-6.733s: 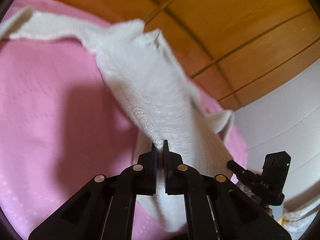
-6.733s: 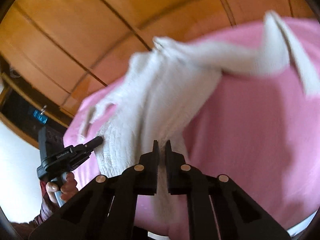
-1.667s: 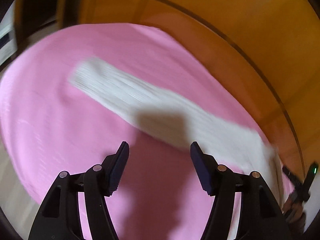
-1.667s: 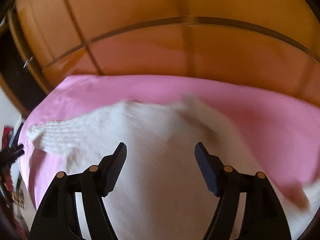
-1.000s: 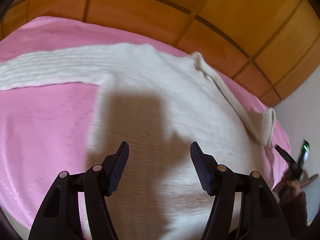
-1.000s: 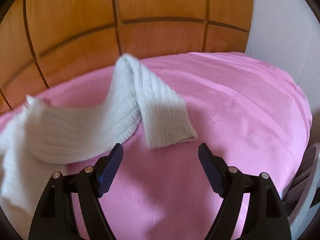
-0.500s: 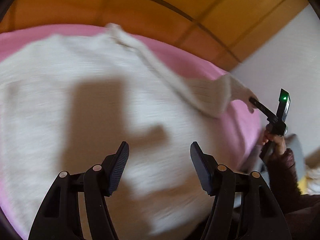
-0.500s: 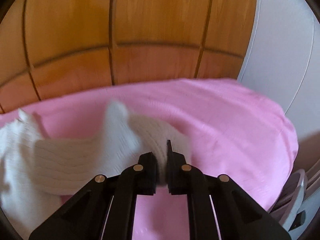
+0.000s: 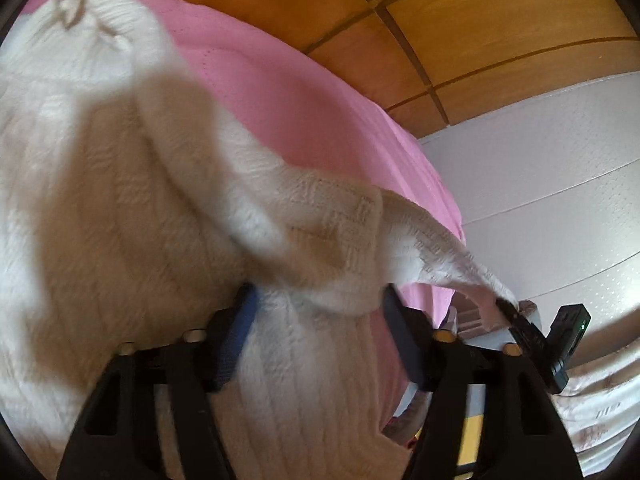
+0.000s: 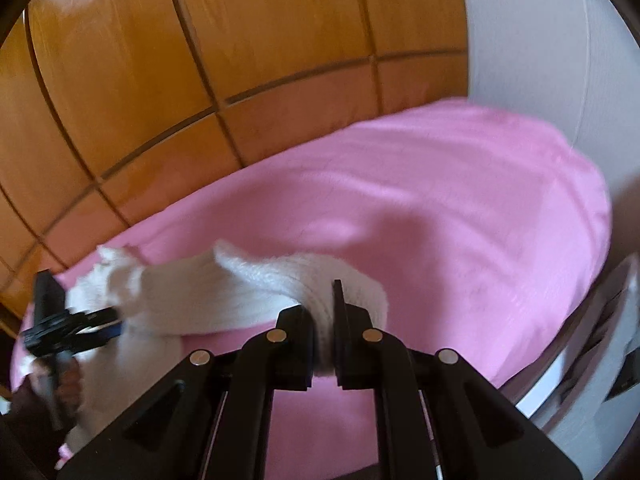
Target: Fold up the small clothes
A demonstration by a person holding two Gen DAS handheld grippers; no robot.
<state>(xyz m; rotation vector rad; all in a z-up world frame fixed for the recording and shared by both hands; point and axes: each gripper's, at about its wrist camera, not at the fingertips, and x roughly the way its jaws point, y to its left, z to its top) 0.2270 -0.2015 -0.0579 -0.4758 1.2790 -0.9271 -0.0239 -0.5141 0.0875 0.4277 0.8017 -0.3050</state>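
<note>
Right gripper clamped on sleeve cuff, sleeve lifted, runs long-axis left toward sweater body on pink bed. Left gripper half open, jaws just closing, straddling sweater's lower edge, pads not pressing yet. Right hand nearer sleeve; fold goes leftward across body.

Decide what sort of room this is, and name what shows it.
Probably a bedroom: a pink bedsheet covers a mattress-like surface, wooden wardrobe-style panels stand behind it, and a white knitted sweater lies on the sheet.
</note>
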